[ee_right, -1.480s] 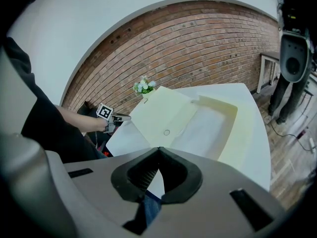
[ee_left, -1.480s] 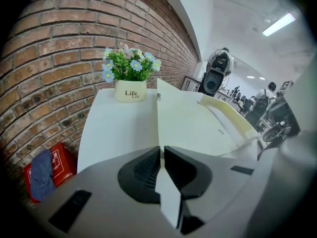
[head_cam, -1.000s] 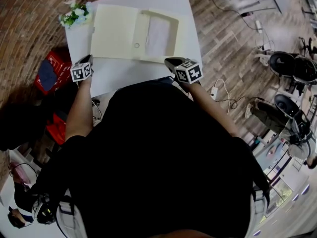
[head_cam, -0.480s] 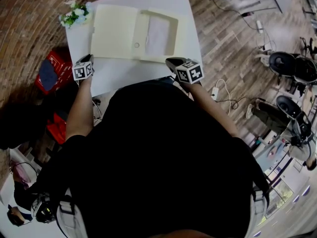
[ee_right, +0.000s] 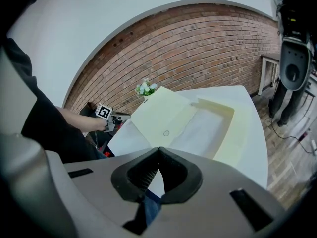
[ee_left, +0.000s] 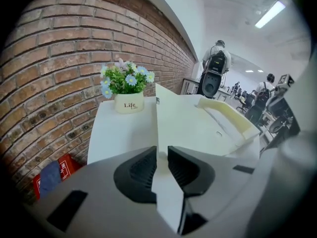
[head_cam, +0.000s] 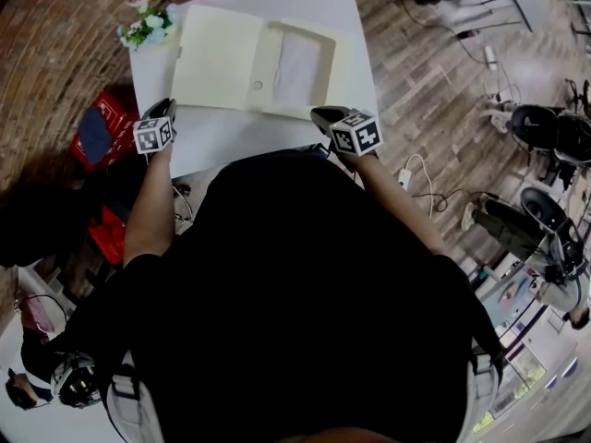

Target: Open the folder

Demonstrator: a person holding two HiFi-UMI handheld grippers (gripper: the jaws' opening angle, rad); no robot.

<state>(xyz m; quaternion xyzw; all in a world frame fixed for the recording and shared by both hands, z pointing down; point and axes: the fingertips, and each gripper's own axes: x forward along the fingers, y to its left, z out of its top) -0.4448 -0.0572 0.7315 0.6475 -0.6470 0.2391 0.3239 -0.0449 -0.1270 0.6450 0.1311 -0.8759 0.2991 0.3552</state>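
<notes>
Folder: the cream folder lies opened flat on the far half of the white surface, its cover laid out to the left and its shallow box half to the right.
Long axis: the opened folder runs left to right across the surface, and the fold between its two halves runs away from the person.
Left gripper: on the left gripper the jaws stand a narrow gap apart and are opening. Nothing is seen pressed between the pads; only pale sheet or surface shows through the gap.
Right gripper: the jaws of the right gripper are closed tip to tip, with nothing between them.
Key relation: the cover's near left corner lies just ahead of the left jaws and slightly to their right. The box half's near edge lies just ahead of the right jaws and to their left. The left hand is judged the nearer to the cover.
Task state: the opening is judged done, so only a clean withdrawal from the corner seems left.
Bystander: a flower pot stands just beyond the cover's far left corner.
Change: against the earlier head views the folder is found equally open and both grippers are placed much as before. Only the whole view is slightly shifted.
</notes>
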